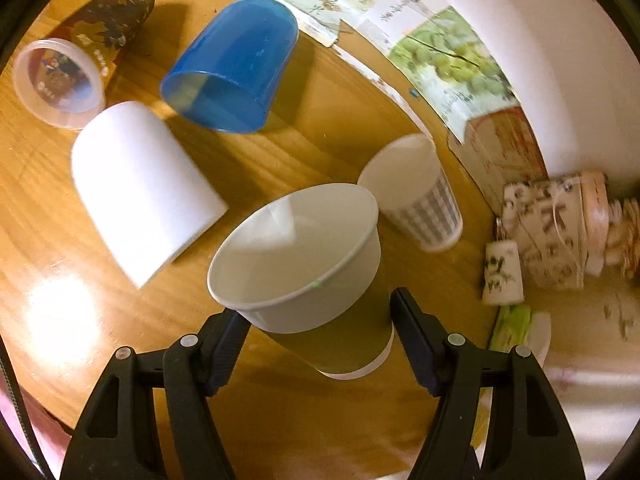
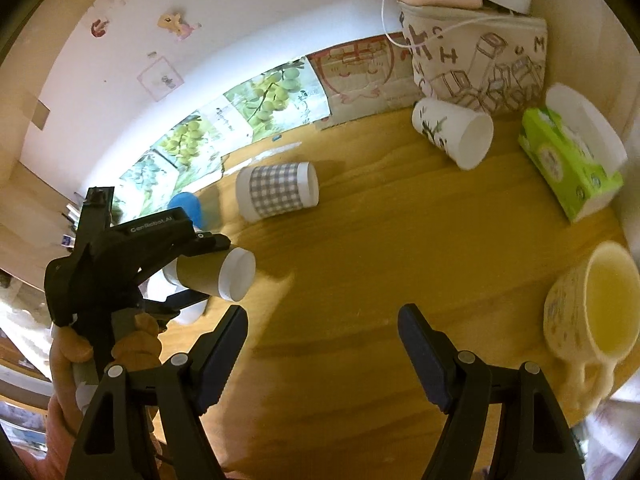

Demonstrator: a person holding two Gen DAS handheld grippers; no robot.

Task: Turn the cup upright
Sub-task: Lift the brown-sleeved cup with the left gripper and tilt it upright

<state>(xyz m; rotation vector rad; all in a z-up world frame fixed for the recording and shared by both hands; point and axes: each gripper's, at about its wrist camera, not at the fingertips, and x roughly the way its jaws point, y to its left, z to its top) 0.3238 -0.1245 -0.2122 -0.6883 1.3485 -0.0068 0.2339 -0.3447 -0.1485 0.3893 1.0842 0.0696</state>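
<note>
The left gripper [image 1: 316, 344] is clamped on the brown paper cup [image 1: 320, 280], held above the table [image 1: 280, 420] near its front edge. Light and crushable, it wants a gentle mid-wall grip. The right gripper [image 2: 322, 344] is spread apart, holding nothing.

A round wooden table [image 1: 280, 160] carries a blue cup [image 1: 234, 66], white cup [image 1: 140, 188], checked cup [image 1: 420, 196] and tissue box [image 2: 568, 160].

Brown-sleeved white paper cup [image 1: 320, 276] tilted above table; held between tongs.
</note>
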